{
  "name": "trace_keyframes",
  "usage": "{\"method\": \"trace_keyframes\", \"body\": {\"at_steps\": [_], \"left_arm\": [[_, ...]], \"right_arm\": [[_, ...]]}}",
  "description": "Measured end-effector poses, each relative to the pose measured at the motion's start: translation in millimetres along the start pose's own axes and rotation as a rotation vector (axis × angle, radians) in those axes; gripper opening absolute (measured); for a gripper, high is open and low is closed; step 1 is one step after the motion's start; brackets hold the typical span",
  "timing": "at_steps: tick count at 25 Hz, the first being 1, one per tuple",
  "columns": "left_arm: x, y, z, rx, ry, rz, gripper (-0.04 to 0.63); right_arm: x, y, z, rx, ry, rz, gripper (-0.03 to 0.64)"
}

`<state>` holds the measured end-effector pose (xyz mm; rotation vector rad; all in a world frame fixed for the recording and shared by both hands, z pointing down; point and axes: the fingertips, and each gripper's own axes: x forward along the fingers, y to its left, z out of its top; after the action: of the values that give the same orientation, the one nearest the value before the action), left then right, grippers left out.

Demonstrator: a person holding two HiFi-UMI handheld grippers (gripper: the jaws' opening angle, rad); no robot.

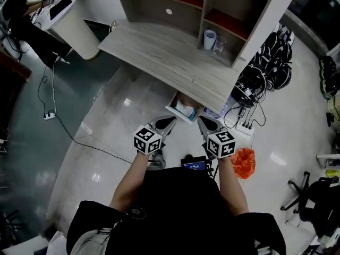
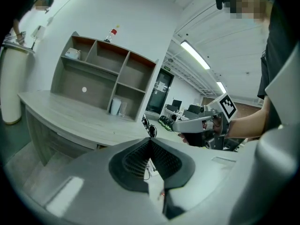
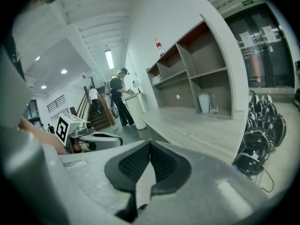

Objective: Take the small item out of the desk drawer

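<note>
Both tongs are pressed together and empty, left gripper and right gripper near the open desk drawer, whose pale small item looks light, maybe soft, so I would pinch it across its middle.

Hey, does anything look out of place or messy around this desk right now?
The desk drawer hangs open with a pale item inside. A crumpled orange bag lies on the floor by the right gripper, and black gear is heaped beside the desk. Nothing looks spilled or broken.
</note>
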<state>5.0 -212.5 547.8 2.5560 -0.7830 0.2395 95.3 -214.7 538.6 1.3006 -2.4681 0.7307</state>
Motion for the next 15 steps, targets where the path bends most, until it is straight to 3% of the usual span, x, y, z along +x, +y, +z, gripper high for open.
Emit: {"method": "trace_keyframes", "body": {"at_steps": [6,15], "left_arm": [[-2,18,9,0.029,0.022,-0.046,0.002],[-2,37,22,0.047,0.026,-0.071,0.002]], "right_arm": [[12,4,11,-0.010,-0.026,-0.056,0.002],[28,8,23,-0.011,-0.042,-0.071,0.002]]}}
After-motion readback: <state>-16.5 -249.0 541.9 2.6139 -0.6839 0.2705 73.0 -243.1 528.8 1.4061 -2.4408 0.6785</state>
